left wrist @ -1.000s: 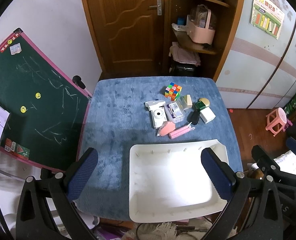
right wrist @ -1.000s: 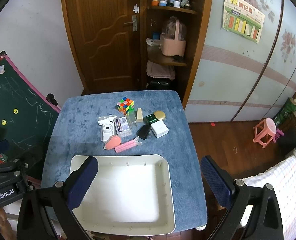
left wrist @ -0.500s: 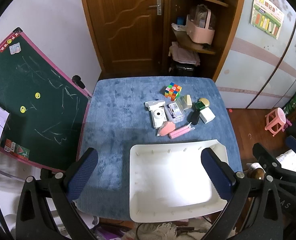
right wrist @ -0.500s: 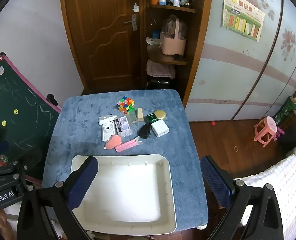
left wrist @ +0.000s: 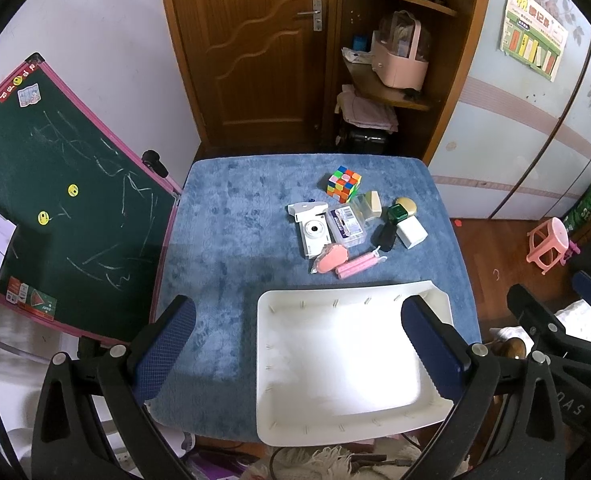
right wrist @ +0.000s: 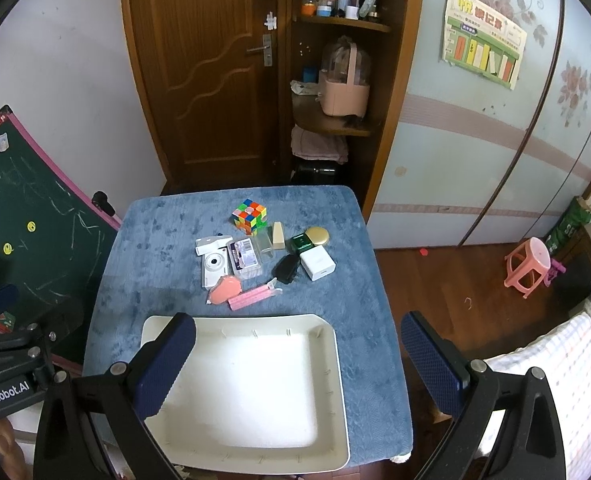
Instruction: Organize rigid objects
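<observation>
An empty white tray (left wrist: 439,300) (right wrist: 335,344) lies at the near edge of the blue-covered table (left wrist: 231,216) (right wrist: 159,232). Beyond it lies a cluster: a colour cube (left wrist: 344,183) (right wrist: 249,216), a white camera (left wrist: 315,234) (right wrist: 215,266), a clear labelled box (left wrist: 346,225) (right wrist: 245,258), a pink oval piece (left wrist: 330,258) (right wrist: 224,290), a pink stick (left wrist: 359,265) (right wrist: 251,298), a black item (left wrist: 385,236) (right wrist: 285,268), a white cube (left wrist: 412,232) (right wrist: 317,264), a green box (left wrist: 397,213) (right wrist: 301,242). My left gripper (left wrist: 299,354) and right gripper (right wrist: 299,364) hover open and empty, high above the tray's near side.
A green chalkboard (left wrist: 55,184) leans against the table's left side. A wooden door (left wrist: 255,52) and corner shelves (left wrist: 391,92) stand behind the table. A pink stool (right wrist: 529,266) stands on the wood floor to the right. A checked cloth (right wrist: 555,380) lies at the near right.
Both views shift only slightly; the right view has edged a little back and up from the table. Nothing on the table has moved.
</observation>
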